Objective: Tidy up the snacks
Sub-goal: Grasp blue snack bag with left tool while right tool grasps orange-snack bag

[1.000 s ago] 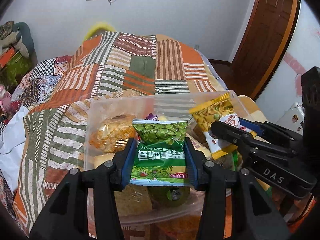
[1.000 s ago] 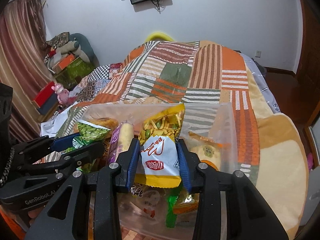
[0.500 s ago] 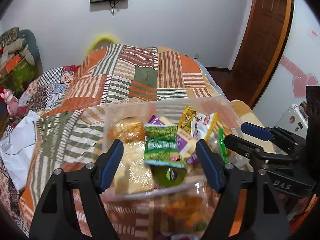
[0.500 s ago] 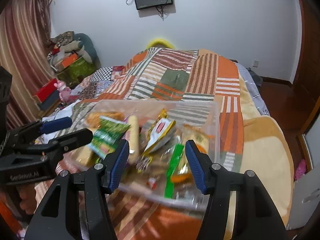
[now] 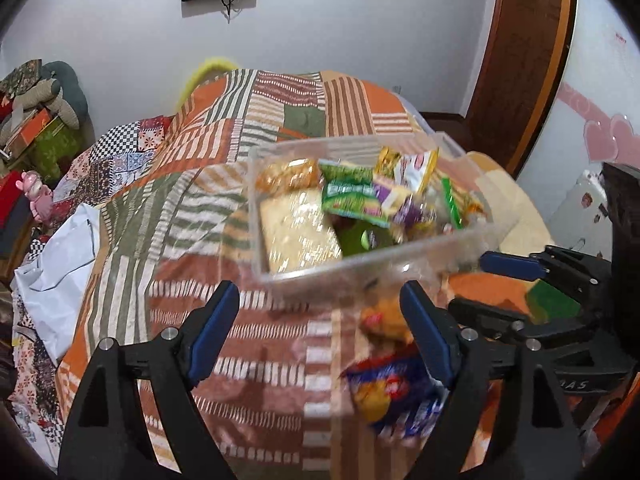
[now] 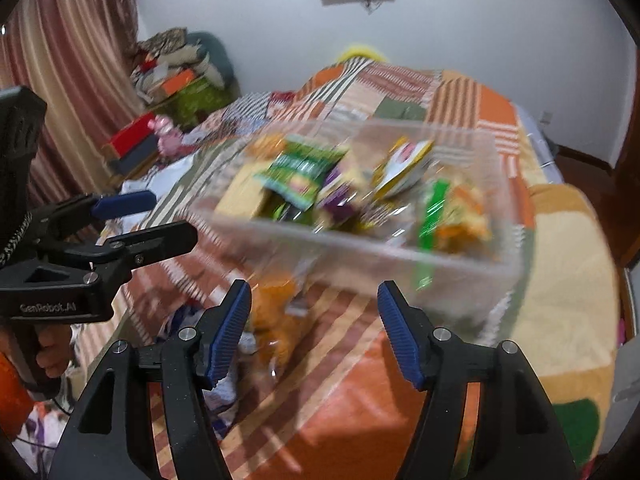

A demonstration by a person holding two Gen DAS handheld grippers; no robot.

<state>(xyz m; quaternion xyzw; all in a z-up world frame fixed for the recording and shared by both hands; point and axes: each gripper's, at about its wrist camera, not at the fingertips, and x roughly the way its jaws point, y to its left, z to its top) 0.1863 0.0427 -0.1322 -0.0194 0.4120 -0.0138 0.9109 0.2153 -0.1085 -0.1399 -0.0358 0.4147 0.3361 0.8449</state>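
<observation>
- Clear plastic formed the bin (image 5: 404, 256) that served as the landmark; it sat on the patchwork bedspread (image 5: 256, 128) and already held several packets, among them a green pea snack bag (image 5: 352, 200) near its middle and a yellow-and-white packet (image 5: 412, 168) toward its far side.
- Left gripper (image 5: 320, 336) hung short of the bin's near wall, its jaws spread wide and nothing between them.
- Right gripper (image 6: 316, 328) likewise sat short of the near wall, jaws spread and empty; from the left wrist view it showed at the bin's right, also parted.
- Judged step: both tools appeared free of the bin's load, so this looked like the gap between 1 deposit and the next pickup.
- 2 loose packets lay on the bedspread outside the bin, just on the near side of its front wall: an orange snack packet (image 5: 384, 316) and a blue-and-yellow bag (image 5: 392, 392), the latter nearer the left gripper's right finger.
- From the right wrist view the orange snack packet sat just ahead of the left finger of that tool, blurred.
- Next move, as a judgement: lower 1 open tool over a loose packet, pinch its crimped edge, then lift it over the near wall.
- Motion blur hid finer detail of the labels.
</observation>
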